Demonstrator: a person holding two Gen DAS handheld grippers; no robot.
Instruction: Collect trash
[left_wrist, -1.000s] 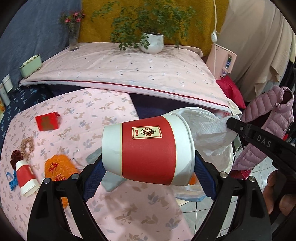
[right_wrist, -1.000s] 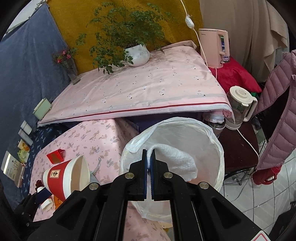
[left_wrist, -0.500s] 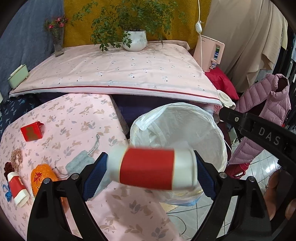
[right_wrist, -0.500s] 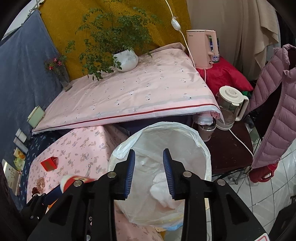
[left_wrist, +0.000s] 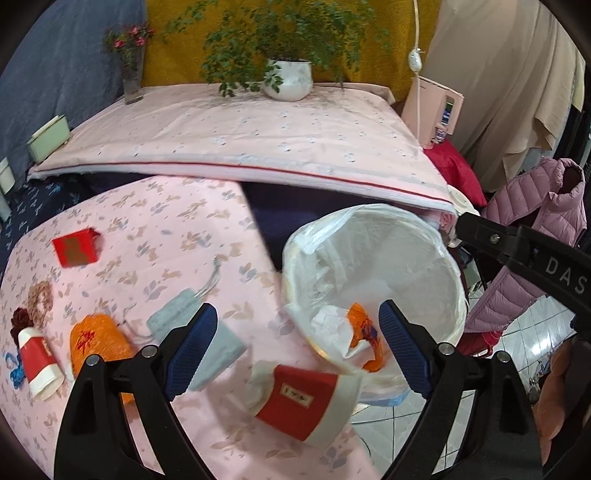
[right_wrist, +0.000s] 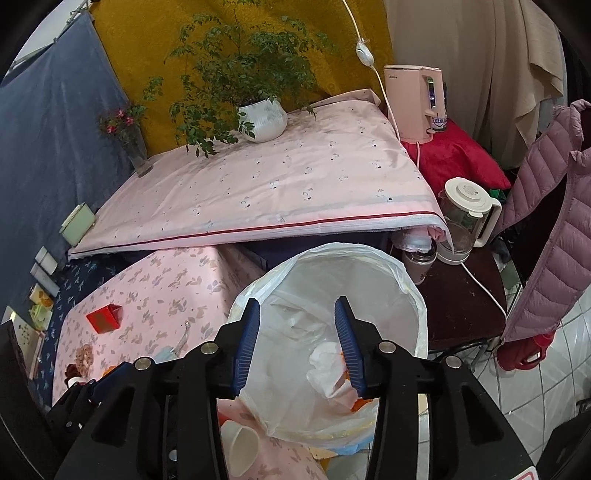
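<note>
My left gripper (left_wrist: 297, 314) stands wide open above the table's near corner, nothing between its pads. Just below it a red and white paper cup (left_wrist: 306, 398) lies on its side at the table edge, against the outside of the white-lined bin (left_wrist: 369, 214). In the right wrist view the cup (right_wrist: 240, 443) shows its open mouth beside the bin (right_wrist: 332, 251). My right gripper (right_wrist: 297, 306) hangs over the bin's mouth with its jaws opening and nothing between them. A crumpled white tissue (right_wrist: 325, 365) and an orange wrapper (left_wrist: 364, 332) lie inside the bin.
On the pink floral table lie a grey face mask (left_wrist: 199, 339), an orange bag (left_wrist: 96, 343), a small red and white cup (left_wrist: 37, 362), a red box (left_wrist: 75, 246) and hair ties (left_wrist: 38, 299). A glass kettle (right_wrist: 465, 221) and pink jacket (right_wrist: 546, 240) stand right of the bin.
The cup left my left gripper's jaws and fell onto the table edge beside the bin. My right gripper opened and the white tissue dropped into the bin.
</note>
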